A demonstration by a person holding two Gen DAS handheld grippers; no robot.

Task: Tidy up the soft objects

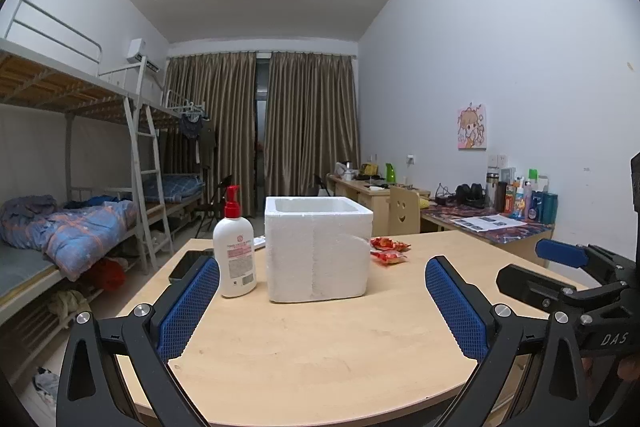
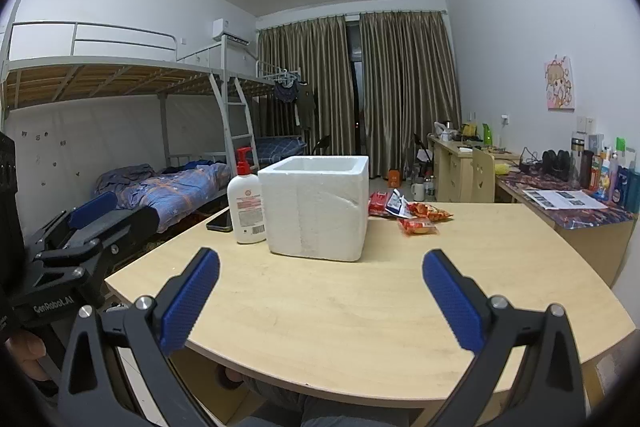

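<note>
Nothing is picked up yet: the left gripper [image 1: 322,301] and right gripper [image 2: 320,293] both hover wide apart and empty. The snack packets [image 2: 412,213], probably 3, lie beside the foam box [image 2: 320,205]; next, reach past it to them.

Only two markings can be read. In the left wrist view, white letters "DAS" stand on the black frame of the right claw [image 1: 560,255], well to the right of the foam box [image 1: 318,247]. In the right wrist view, "GenRobot.AI" stands on the black frame of the left claw [image 2: 96,205], left of that box. The lotion bottle [image 2: 249,205] label, just beside the box, is too small to read.
</note>
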